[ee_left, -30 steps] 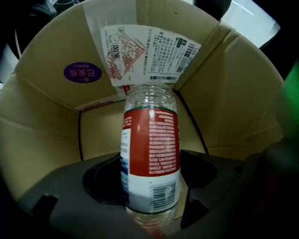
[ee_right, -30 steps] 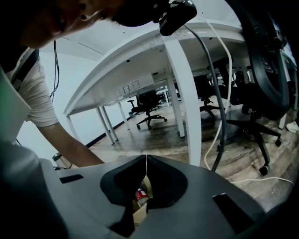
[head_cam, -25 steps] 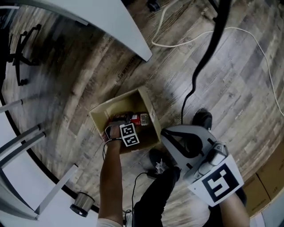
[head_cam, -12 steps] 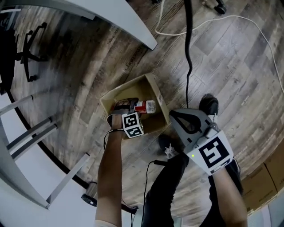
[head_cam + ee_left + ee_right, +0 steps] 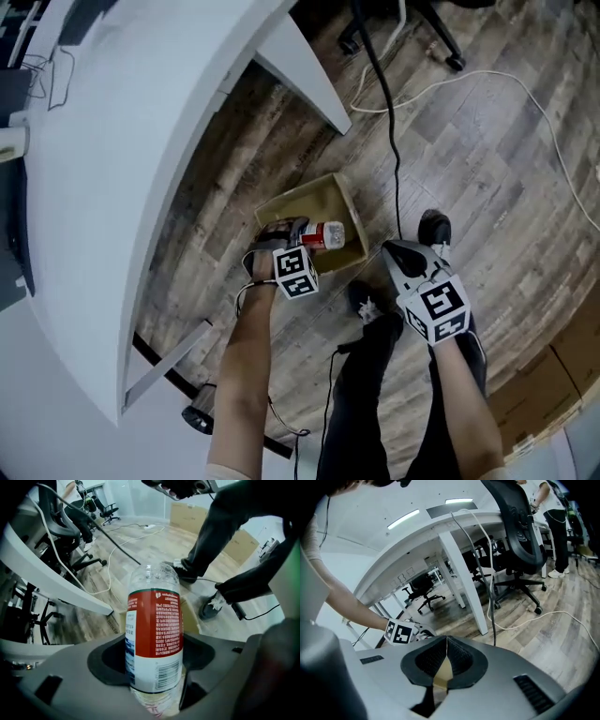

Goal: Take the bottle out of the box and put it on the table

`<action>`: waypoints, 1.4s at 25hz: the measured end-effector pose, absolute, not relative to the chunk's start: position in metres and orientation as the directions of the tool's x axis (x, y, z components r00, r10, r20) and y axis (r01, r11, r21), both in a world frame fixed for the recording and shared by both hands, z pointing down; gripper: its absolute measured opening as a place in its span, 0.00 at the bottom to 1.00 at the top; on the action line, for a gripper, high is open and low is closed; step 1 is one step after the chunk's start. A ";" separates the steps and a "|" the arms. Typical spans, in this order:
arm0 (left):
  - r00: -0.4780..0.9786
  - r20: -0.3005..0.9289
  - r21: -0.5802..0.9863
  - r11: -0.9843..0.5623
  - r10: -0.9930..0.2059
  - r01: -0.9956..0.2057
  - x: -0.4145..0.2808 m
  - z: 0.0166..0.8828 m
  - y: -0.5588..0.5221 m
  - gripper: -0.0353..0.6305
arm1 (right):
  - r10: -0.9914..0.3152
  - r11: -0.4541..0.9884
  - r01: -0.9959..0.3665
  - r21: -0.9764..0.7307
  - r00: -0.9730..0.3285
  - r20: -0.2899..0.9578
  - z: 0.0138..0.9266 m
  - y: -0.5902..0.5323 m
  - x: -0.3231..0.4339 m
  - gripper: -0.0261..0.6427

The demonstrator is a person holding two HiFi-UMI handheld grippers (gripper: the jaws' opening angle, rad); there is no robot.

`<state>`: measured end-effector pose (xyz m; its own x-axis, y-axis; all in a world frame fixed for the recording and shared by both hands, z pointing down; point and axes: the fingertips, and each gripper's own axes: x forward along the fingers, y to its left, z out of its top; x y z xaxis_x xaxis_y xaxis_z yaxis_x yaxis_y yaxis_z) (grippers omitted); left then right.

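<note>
A clear plastic bottle [image 5: 153, 634] with a red and white label sits between the jaws of my left gripper [image 5: 152, 667], which is shut on it. In the head view the bottle [image 5: 323, 234] and the left gripper [image 5: 281, 242] hang above the open cardboard box [image 5: 323, 192] on the floor. The box [image 5: 191, 617] shows far below behind the bottle. My right gripper [image 5: 401, 255] is to the right of the box, and its jaws [image 5: 446, 641] are shut with nothing in them. The white table [image 5: 112, 141] curves across the upper left.
A black cable [image 5: 384, 103] and a white cable [image 5: 506, 84] run over the wooden floor past the box. A black office chair [image 5: 518, 536] stands by the table's white leg [image 5: 461, 578]. The person's legs and shoes [image 5: 433, 230] are beside the box.
The left gripper has risen out of the box with the bottle in it. The right gripper has shifted and turned a little. The table now fills more of the head view.
</note>
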<state>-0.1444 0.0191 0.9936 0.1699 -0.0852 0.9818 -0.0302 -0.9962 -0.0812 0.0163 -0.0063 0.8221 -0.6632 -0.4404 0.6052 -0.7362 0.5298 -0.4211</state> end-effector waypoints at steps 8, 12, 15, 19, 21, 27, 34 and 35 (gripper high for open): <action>0.276 0.952 -0.084 -0.981 -0.131 -0.173 -0.123 0.866 0.035 0.53 | -0.416 0.555 -0.737 -0.386 -0.647 0.639 0.723 0.008 -0.002 0.10; 0.304 0.940 -0.083 -0.967 -0.157 -0.242 -0.125 0.801 0.049 0.53 | -0.409 0.563 -0.737 -0.374 -0.642 0.649 0.666 0.029 -0.009 0.10; 0.296 0.945 -0.069 -0.971 -0.137 -0.229 -0.126 0.755 0.067 0.53 | -0.406 0.596 -0.724 -0.347 -0.644 0.648 0.621 0.036 -0.019 0.10; 0.248 0.961 -0.060 -0.965 -0.125 -0.254 -0.142 0.700 0.086 0.53 | -0.410 0.620 -0.709 -0.337 -0.659 0.631 0.559 0.040 -0.035 0.10; 0.242 0.962 -0.060 -0.963 -0.126 -0.264 -0.144 0.668 0.093 0.53 | -0.414 0.623 -0.709 -0.331 -0.658 0.629 0.531 0.043 -0.039 0.10; 0.235 0.955 -0.106 -0.947 -0.182 -0.302 -0.147 0.576 0.097 0.53 | -0.448 0.622 -0.711 -0.328 -0.666 0.596 0.458 0.043 -0.056 0.10; 0.220 0.920 -0.214 -0.886 -0.324 -0.411 -0.157 0.484 0.049 0.53 | -0.453 0.691 -0.658 -0.300 -0.718 0.529 0.389 0.002 -0.085 0.10; 0.209 0.917 -0.230 -0.878 -0.340 -0.420 -0.162 0.475 0.039 0.53 | -0.448 0.702 -0.647 -0.298 -0.727 0.520 0.382 -0.006 -0.090 0.10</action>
<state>-0.1618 0.0389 0.4747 0.2089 -0.3400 0.9169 -0.4203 -0.8778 -0.2297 -0.0902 -0.0056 0.3816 -0.7266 -0.4485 0.5205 -0.6467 0.7022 -0.2978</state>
